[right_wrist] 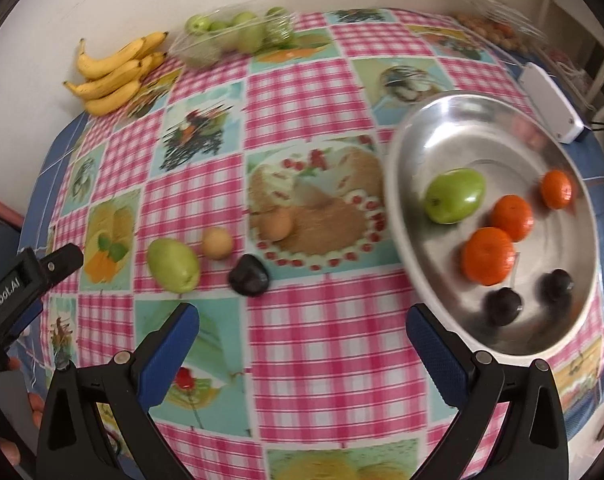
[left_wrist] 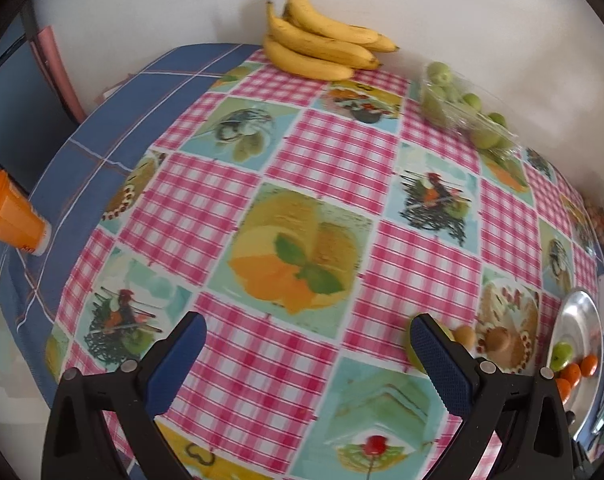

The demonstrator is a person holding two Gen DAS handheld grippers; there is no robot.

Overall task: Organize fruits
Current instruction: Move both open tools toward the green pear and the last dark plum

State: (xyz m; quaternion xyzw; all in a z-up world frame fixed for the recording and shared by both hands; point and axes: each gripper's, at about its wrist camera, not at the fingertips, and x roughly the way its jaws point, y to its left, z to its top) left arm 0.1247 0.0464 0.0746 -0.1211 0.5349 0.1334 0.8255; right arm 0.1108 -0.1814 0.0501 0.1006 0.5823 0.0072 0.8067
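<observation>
A steel tray (right_wrist: 421, 128) on the checked tablecloth holds a green fruit (right_wrist: 454, 195), three oranges (right_wrist: 488, 255) and two dark plums (right_wrist: 503, 306). Left of the tray on the cloth lie a green fruit (right_wrist: 173, 265), two tan round fruits (right_wrist: 218, 242) and a dark plum (right_wrist: 248, 275). My right gripper (right_wrist: 302, 344) is open and empty, above the cloth in front of them. My left gripper (left_wrist: 307, 354) is open and empty; a green fruit (left_wrist: 415, 354) shows behind its right finger, and the tray (left_wrist: 577, 320) is at the far right.
A bunch of bananas (left_wrist: 321, 44) lies against the back wall. A clear bag of green fruits (left_wrist: 461, 108) is beside it. An orange cup (left_wrist: 12, 216) lies at the left table edge. A white box (right_wrist: 549, 100) sits behind the tray.
</observation>
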